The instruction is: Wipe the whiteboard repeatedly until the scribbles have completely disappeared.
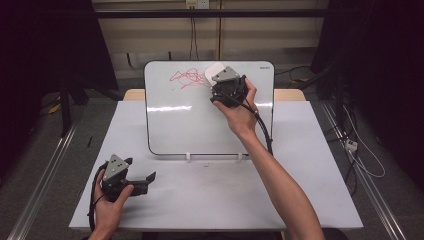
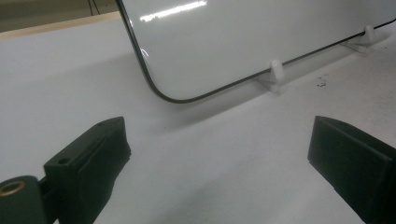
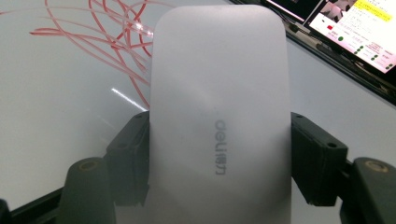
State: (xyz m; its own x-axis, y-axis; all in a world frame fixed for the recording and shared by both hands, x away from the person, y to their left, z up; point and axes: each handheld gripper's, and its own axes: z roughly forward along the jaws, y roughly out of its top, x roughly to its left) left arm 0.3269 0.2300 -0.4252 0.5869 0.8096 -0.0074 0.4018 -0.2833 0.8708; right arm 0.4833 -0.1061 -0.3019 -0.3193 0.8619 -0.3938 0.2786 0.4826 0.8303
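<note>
Right gripper [image 1: 216, 82] is up against the whiteboard [image 1: 165, 125], near its top edge and right of centre. Its jaws are clamped on a white whiteboard eraser [image 3: 219, 116], one pad on each long side; the right gripper view shows the eraser upright between the pads, grey "deli" lettering on its back. The eraser lies flat against the board surface, just beside the red marker scribble [image 1: 187, 78], at the scribble's right end. Scribble sits in the upper middle of the board; strokes are thin loops, intact on the left part.

Whiteboard leans back on two small white clip stands [image 2: 275, 74] at its bottom edge, standing on the white table [image 1: 300, 200], toward the far edge.

Left gripper [image 1: 142, 181] rests on the table near the front-left corner, well apart from the board. Jaws stand wide open, nothing between them; bare tabletop and the board's lower corner visible in the gap
</note>
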